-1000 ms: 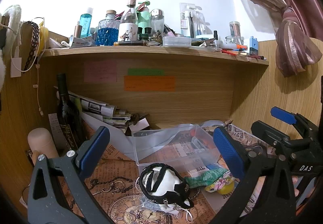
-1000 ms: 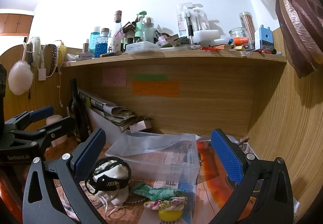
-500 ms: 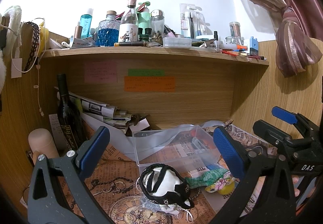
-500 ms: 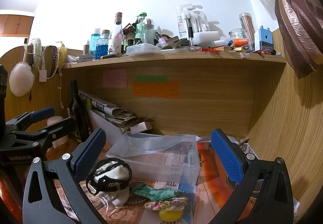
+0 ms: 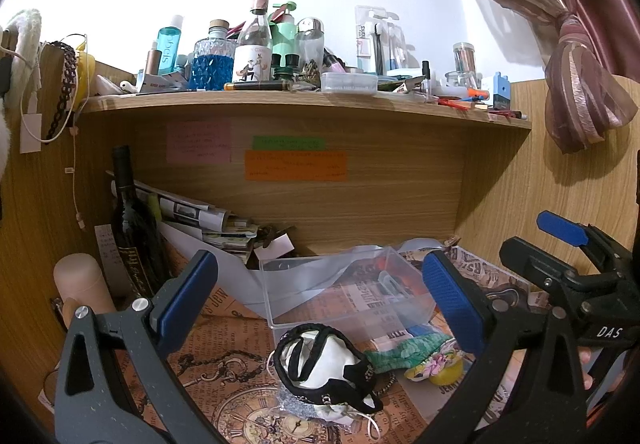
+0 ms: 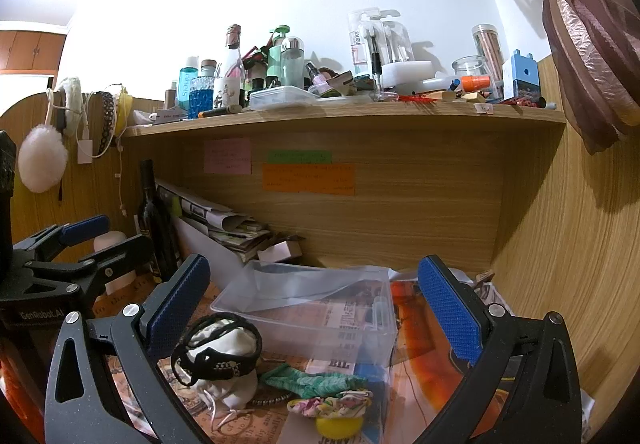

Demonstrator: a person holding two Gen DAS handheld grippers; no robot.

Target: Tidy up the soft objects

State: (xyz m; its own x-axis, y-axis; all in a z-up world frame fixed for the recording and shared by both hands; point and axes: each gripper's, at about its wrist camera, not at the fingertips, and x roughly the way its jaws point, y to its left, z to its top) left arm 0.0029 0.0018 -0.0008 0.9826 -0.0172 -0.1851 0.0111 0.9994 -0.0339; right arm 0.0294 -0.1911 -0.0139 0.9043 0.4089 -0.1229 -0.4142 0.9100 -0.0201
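Both claws hang spread wide, gripping nothing. Ahead of the left claw (image 5: 320, 284), between its fingers, a white cloth pouch wrapped in black bands (image 5: 326, 364) lies on the newsprint-covered surface (image 5: 224, 356), touching a clear plastic box (image 5: 344, 292). Beneath the right claw (image 6: 312, 300), a green knitted scrunchie (image 6: 316, 382) and floral scrunchie (image 6: 332, 402) lie beside that pouch.

home bedroom nook | toiletry-crowded shelf (image 5: 304, 99) | tied curtain (image 5: 576, 83)
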